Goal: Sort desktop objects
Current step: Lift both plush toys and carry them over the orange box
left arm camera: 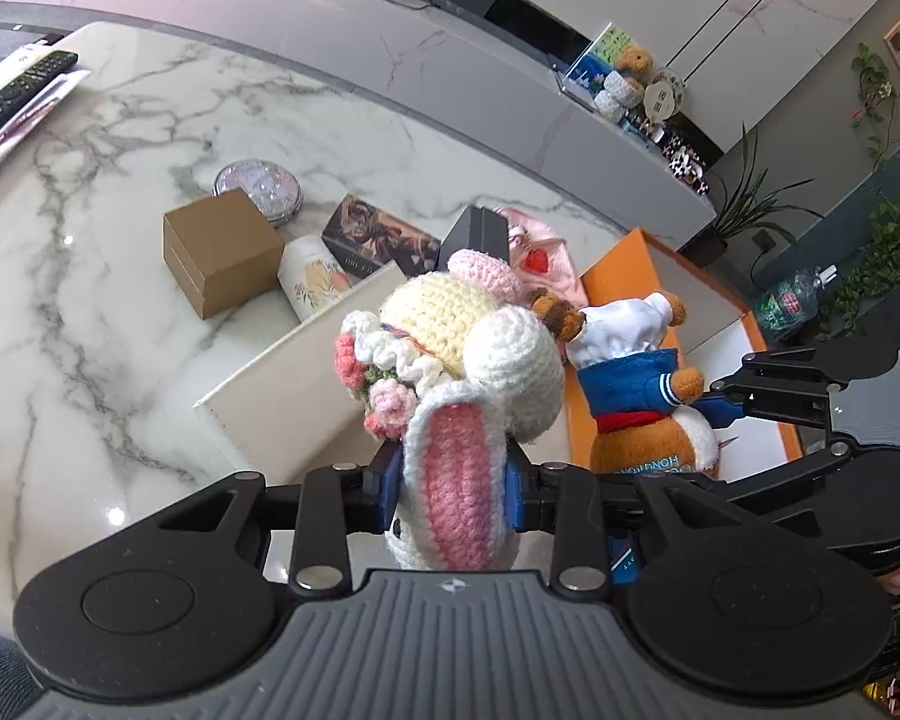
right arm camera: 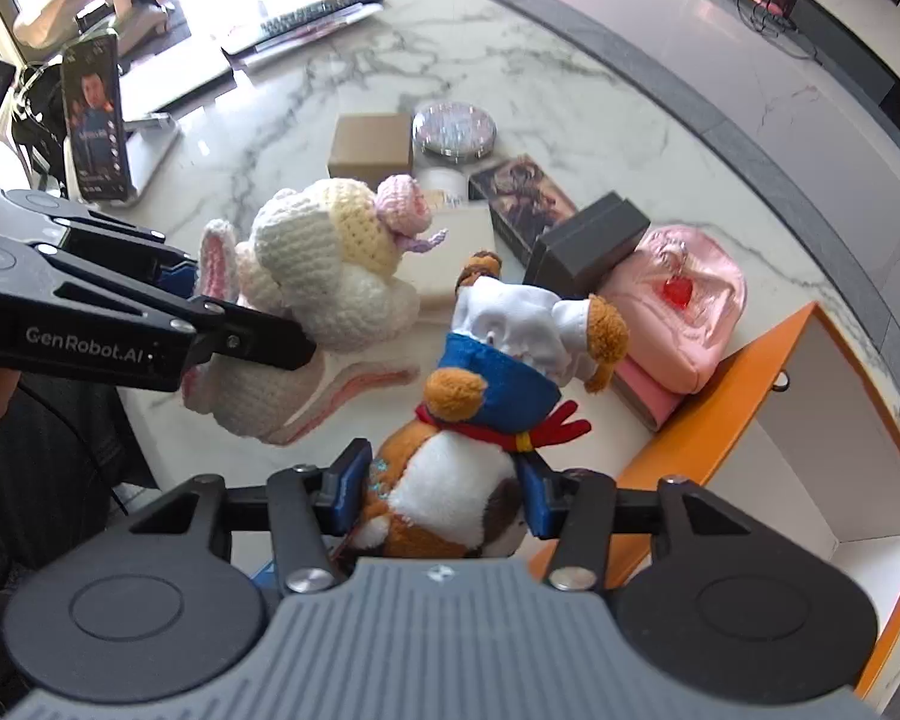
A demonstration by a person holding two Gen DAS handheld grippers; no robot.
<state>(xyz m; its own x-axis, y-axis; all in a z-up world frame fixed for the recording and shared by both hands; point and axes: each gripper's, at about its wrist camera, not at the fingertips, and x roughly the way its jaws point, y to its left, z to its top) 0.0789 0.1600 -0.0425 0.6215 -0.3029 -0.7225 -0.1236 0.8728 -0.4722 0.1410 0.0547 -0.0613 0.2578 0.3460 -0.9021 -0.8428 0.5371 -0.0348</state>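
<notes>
The left gripper was clamped on a crocheted bunny doll, its blue pads pressing both sides of the pink-lined ear and white body, and the doll hung above the marble table near the corner of a white open box. The right gripper was clenched on a plush bear in a blue sailor top, white hat and red scarf, gripping its brown-and-white lower body. In the right wrist view the bear hung just beside the bunny, over the table's near edge, next to an orange box with a white interior. Behind both toys lay a cluster of items: a brown cardboard box, a glittery round compact touching its far side, a floral white tin lying beside it, a dark illustrated box, a black box and a pink pouch with a red heart charm. A remote control rested on papers at the table's far left, and a phone on a stand stood at the left of the right wrist view.
</notes>
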